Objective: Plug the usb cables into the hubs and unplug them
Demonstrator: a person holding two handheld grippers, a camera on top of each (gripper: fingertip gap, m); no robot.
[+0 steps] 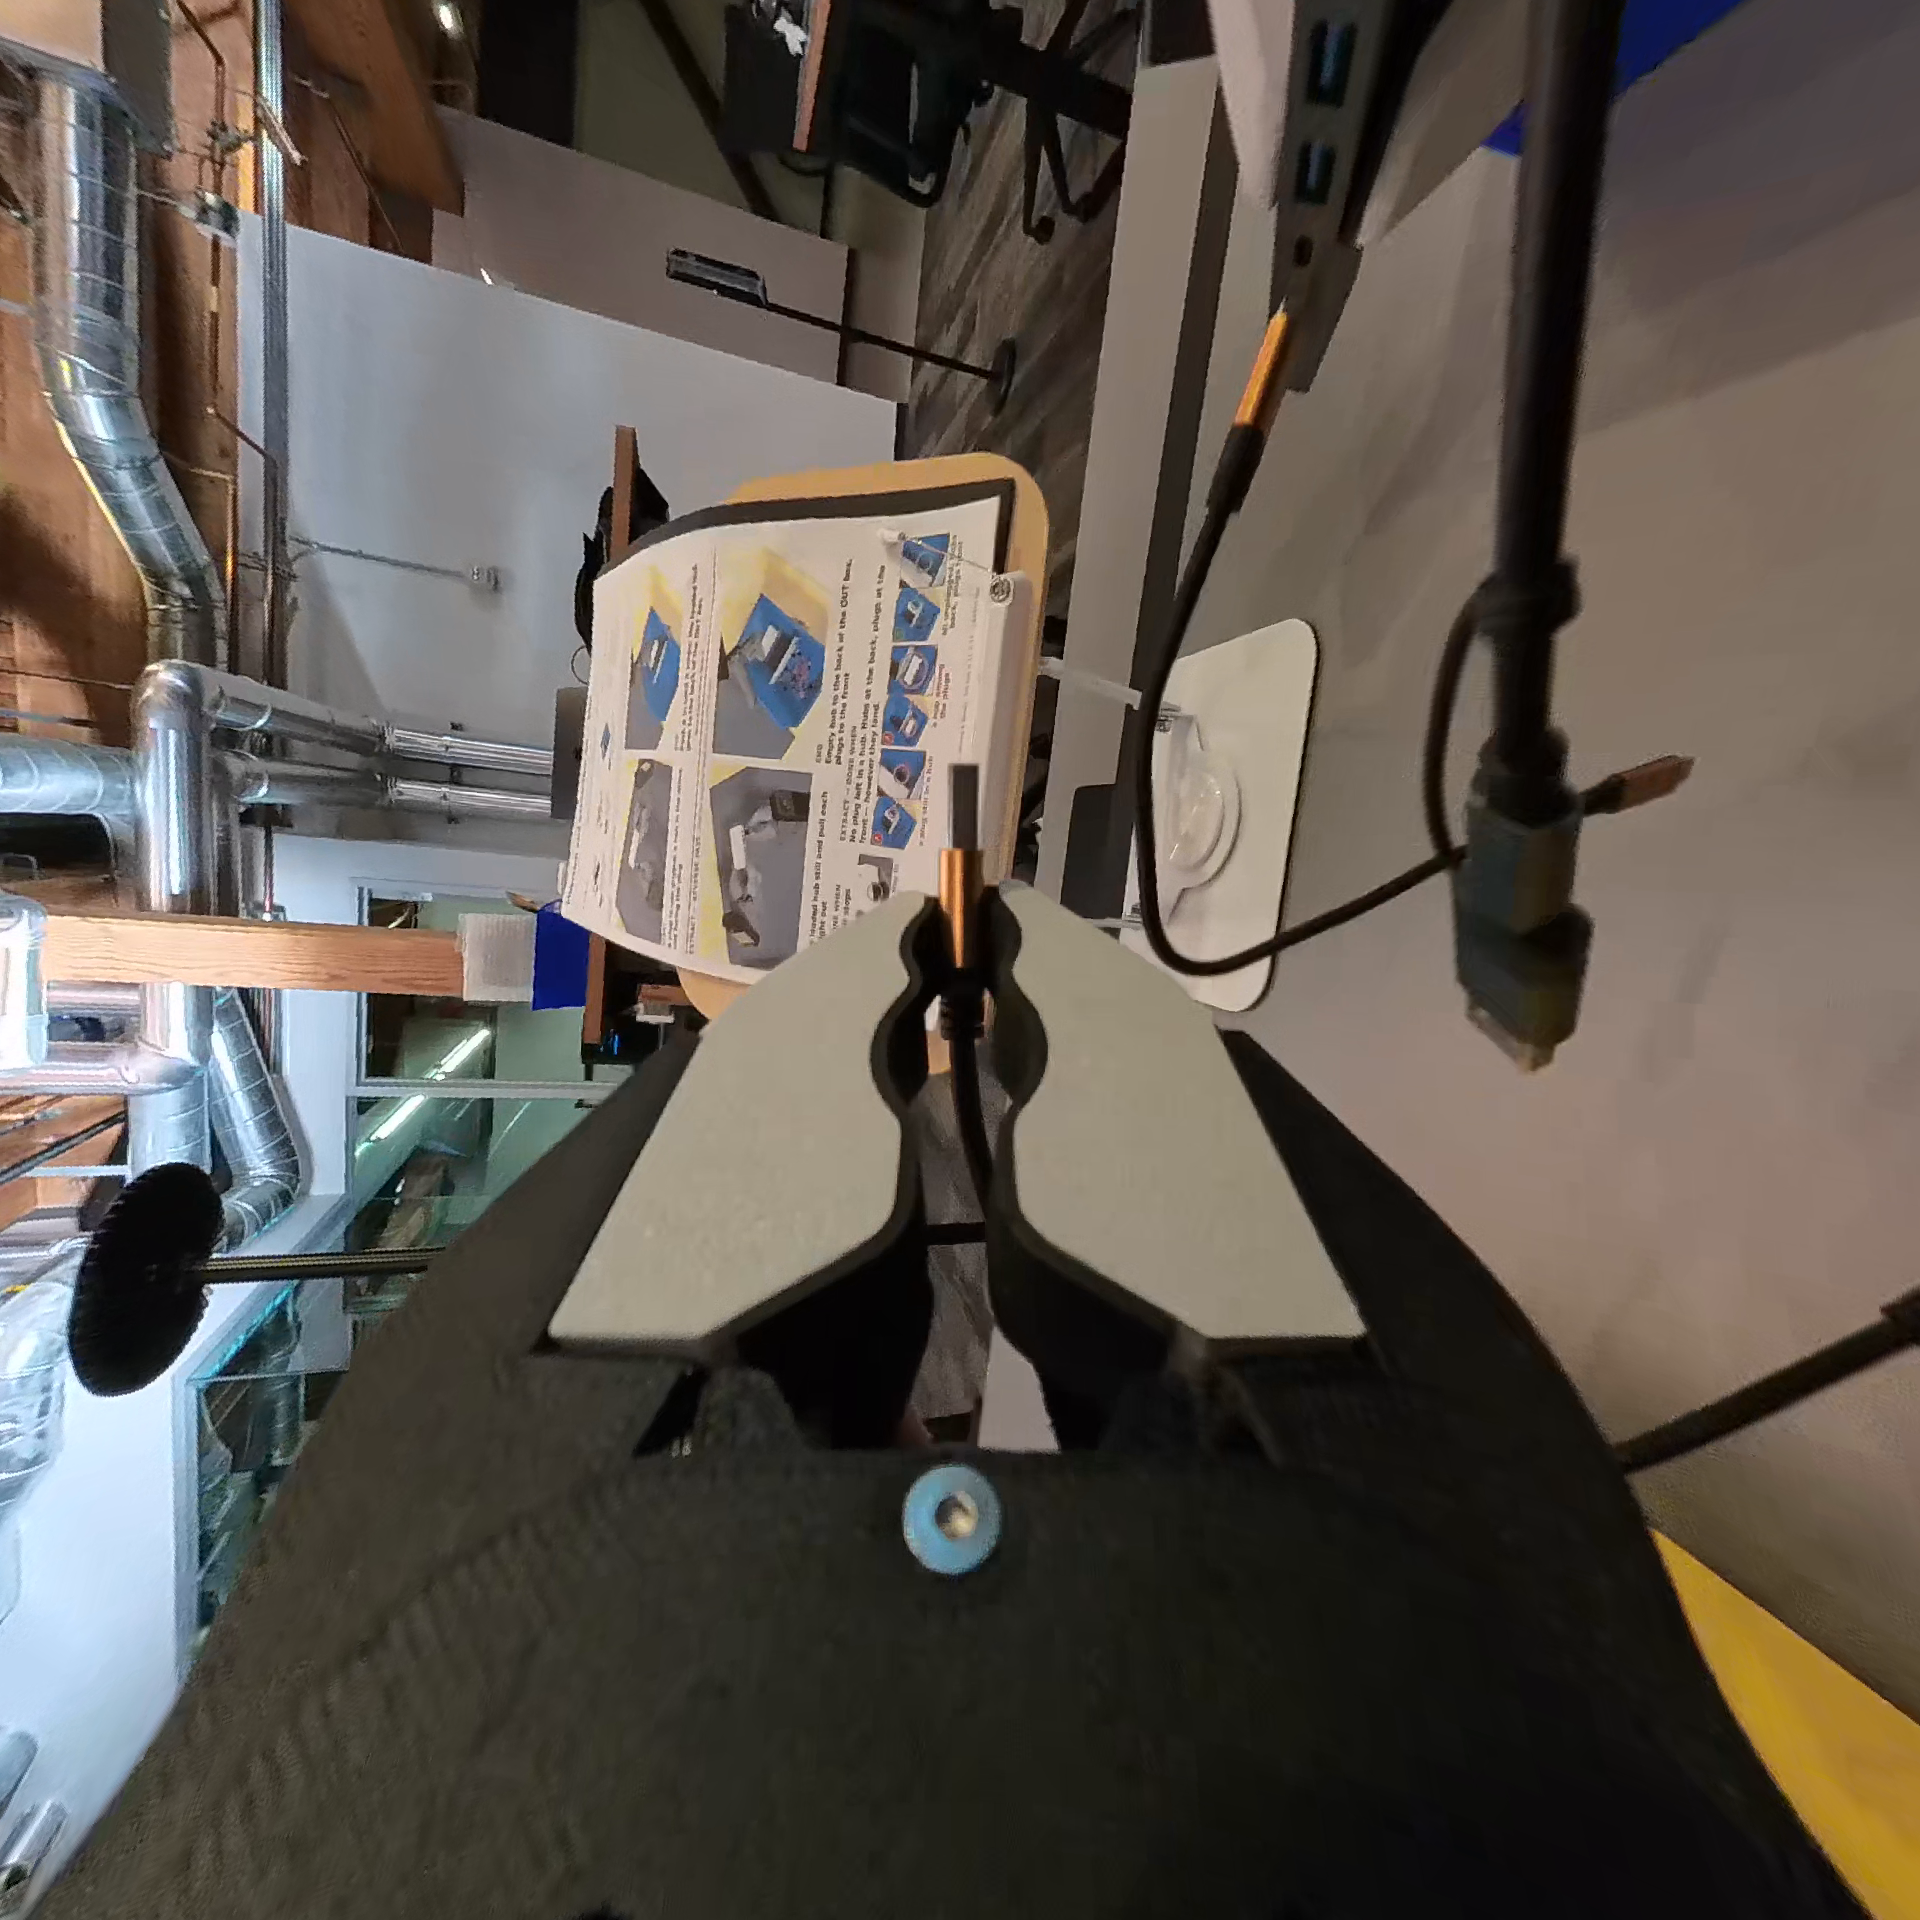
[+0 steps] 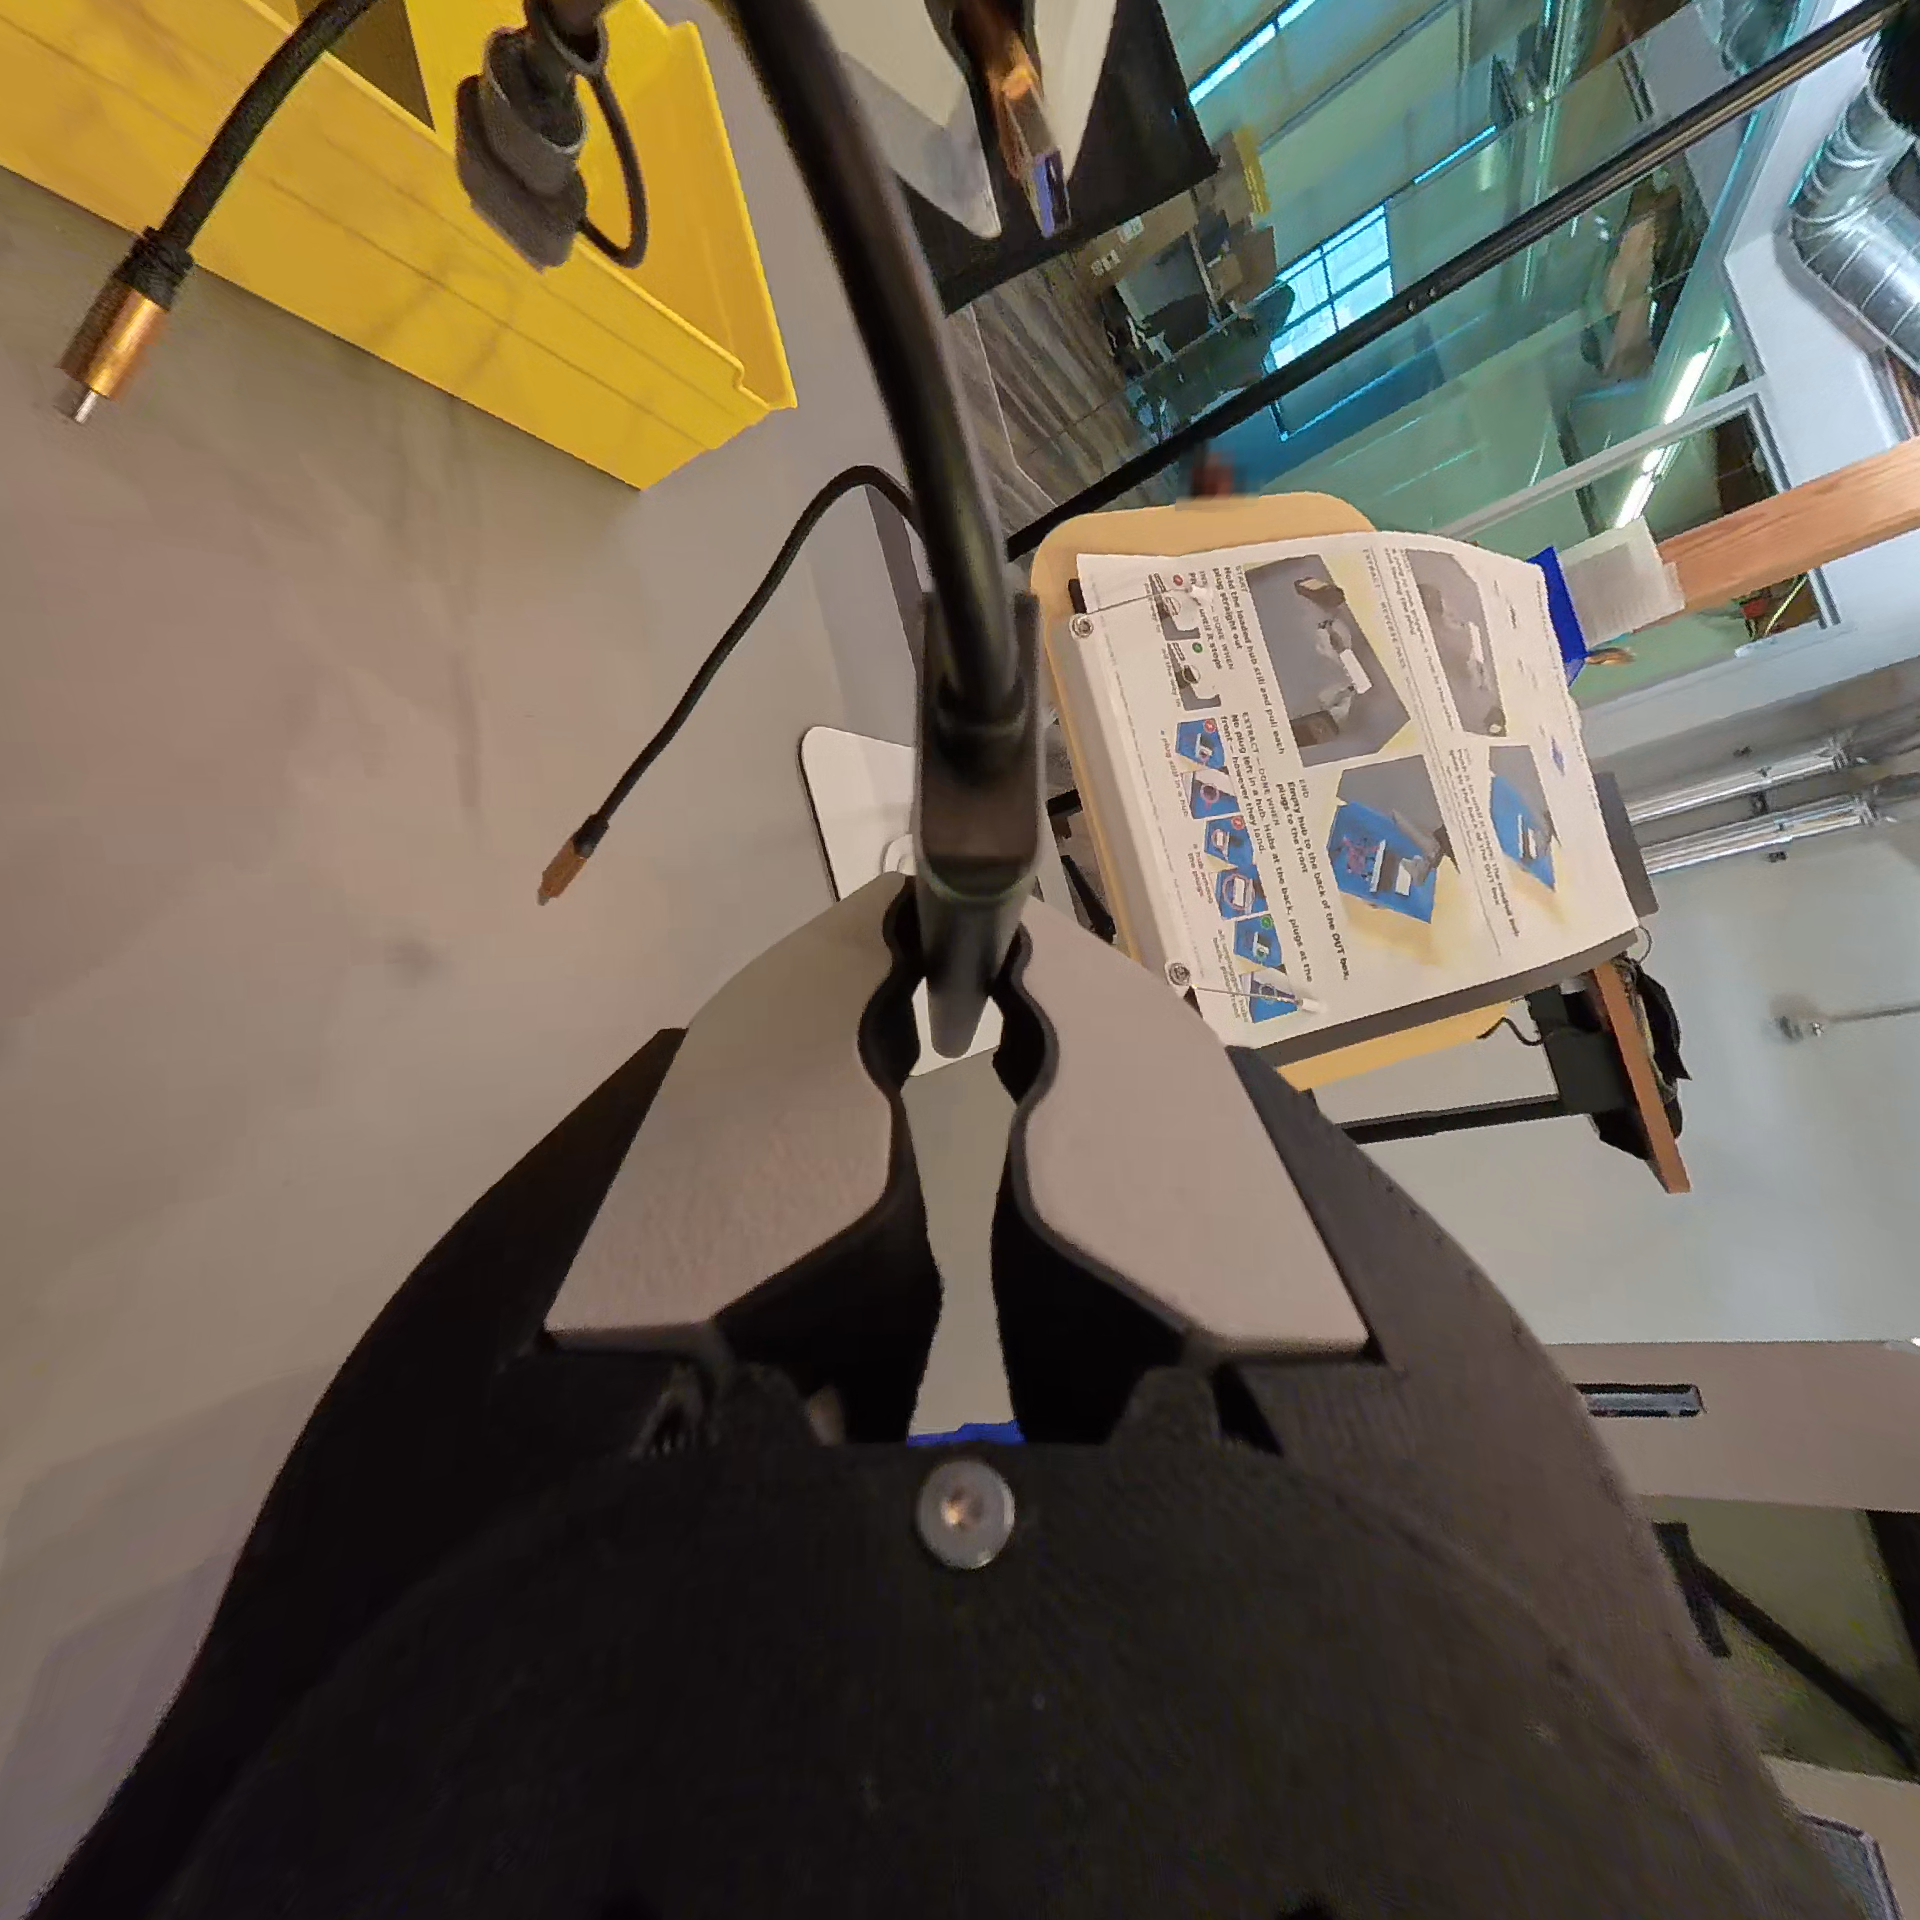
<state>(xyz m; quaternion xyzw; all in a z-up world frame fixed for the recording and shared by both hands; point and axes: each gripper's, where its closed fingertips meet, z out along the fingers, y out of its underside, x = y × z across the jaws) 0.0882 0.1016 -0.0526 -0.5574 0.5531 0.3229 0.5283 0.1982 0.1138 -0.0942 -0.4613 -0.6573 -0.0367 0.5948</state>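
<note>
My left gripper [image 1: 961,909] is shut on a copper-sleeved USB plug [image 1: 958,883]. Its dark tip sticks out past the fingertips and its thin black cable runs back between the fingers. My right gripper [image 2: 961,935] is shut on the end of a dark hub [image 2: 971,790], held above the grey table. The hub also shows at the top of the left wrist view [image 1: 1325,156], with blue ports facing the left gripper. The hub's thick black cable [image 2: 883,312] curves away to a grey connector [image 1: 1522,904]. The held plug is well apart from the hub.
Two more copper plugs lie on the grey table [image 2: 312,831]: a small one [image 2: 566,868] and a larger one [image 2: 109,343] beside a yellow bin [image 2: 416,260]. A tilted stand with a printed sheet [image 2: 1351,779] stands at the table's edge on a white pad [image 1: 1236,810]. The grippers' ends are close to 12 cm from one another.
</note>
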